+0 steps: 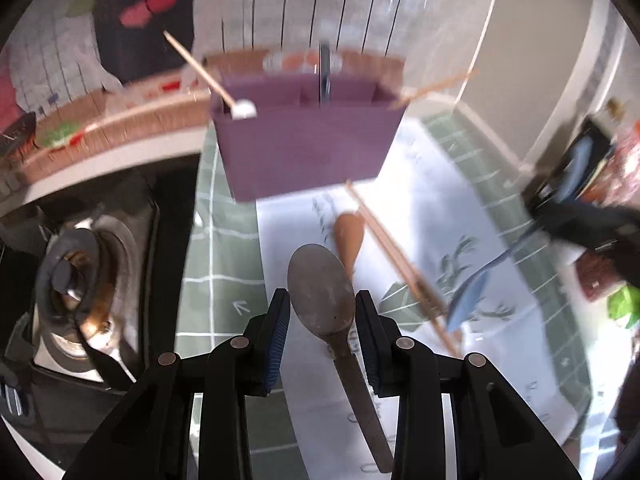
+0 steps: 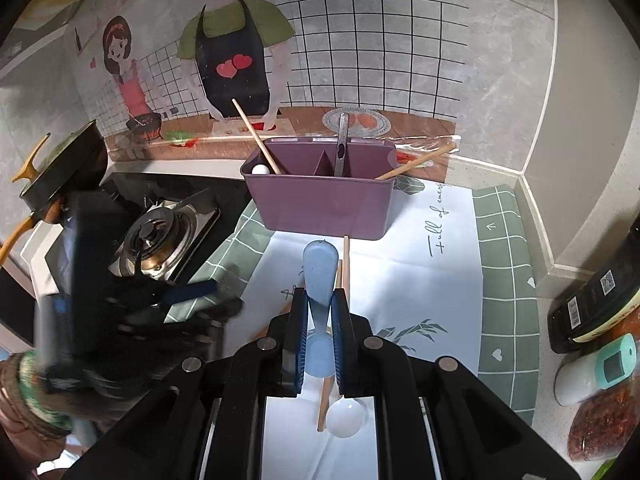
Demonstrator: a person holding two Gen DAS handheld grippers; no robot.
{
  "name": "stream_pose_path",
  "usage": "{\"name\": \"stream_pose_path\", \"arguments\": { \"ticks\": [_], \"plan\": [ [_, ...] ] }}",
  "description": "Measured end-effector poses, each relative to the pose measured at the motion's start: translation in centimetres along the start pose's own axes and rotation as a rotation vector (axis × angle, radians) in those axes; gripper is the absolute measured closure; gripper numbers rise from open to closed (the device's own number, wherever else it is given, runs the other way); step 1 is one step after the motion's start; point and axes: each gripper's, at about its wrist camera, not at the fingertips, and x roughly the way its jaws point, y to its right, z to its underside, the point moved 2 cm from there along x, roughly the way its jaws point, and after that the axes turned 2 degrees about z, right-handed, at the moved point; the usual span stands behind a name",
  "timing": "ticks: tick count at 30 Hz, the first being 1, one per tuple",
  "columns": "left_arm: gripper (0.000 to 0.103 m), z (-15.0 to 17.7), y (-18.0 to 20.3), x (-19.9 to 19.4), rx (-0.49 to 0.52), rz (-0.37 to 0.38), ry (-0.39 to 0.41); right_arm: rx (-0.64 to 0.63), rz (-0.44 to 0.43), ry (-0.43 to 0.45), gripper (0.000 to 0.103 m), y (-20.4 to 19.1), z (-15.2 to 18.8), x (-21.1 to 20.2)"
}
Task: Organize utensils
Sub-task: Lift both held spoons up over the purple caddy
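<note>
Left of the purple plastic three-compartment caddy (image 2: pixel 320 196), a steel gas burner (image 2: pixel 154 236). In front of the caddy, left gripper (image 1: pixel 322 320) partly open, a dull grey metal spoon (image 1: pixel 322 292) between its fingers, grip uncertain. Farther right, right gripper (image 2: pixel 320 320) clamped on a pale blue plastic spoon (image 2: pixel 319 268). On the worktop's white printed mat (image 2: pixel 420 280), wooden chopsticks (image 2: pixel 346 264).

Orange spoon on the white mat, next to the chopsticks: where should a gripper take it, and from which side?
Grip the orange spoon across its narrowing neck near the handle, coming from above on the side away from the chopsticks. The bowl is broad and flat on the mat; the chopsticks lie close along its other edge, and the handle end is hidden.
</note>
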Motion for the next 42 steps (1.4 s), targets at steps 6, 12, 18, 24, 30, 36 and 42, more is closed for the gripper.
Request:
{"name": "stream_pose_path", "arguments": {
  "ticks": [6,12,18,24,30,36,42],
  "plan": [
    [0.069,-1.0,-1.4,-4.6,-0.026,0.057,0.105,0.000,0.000,-0.011,0.092,-0.1,0.2,0.1],
    [0.069,-2.2,-1.0,-8.0,0.008,0.044,0.191,0.002,0.001,0.022,0.092,-0.5,-0.6,-0.9],
    [0.069,-7.6,0.3,-14.3,0.113,0.003,0.389,-0.039,0.028,0.175,0.092,-0.9,-6.1,-6.2],
    [0.068,-15.2,1.6,-21.4,0.227,-0.151,0.694,-0.094,0.084,0.405,0.092,-1.4,-14.7,-13.2],
    [0.068,-20.3,1.1,-20.9,0.193,-0.204,0.803,-0.090,0.114,0.470,0.092,-1.1,-20.0,-12.4],
    [0.068,-21.5,-0.2,-14.2,0.151,-0.262,0.774,-0.061,0.102,0.367,0.092,0.2,-20.5,-5.1],
    [0.068,-21.4,-2.0,-5.9,0.129,-0.280,0.662,0.014,0.076,0.227,0.092,2.0,-19.4,2.9]
  ]
}}
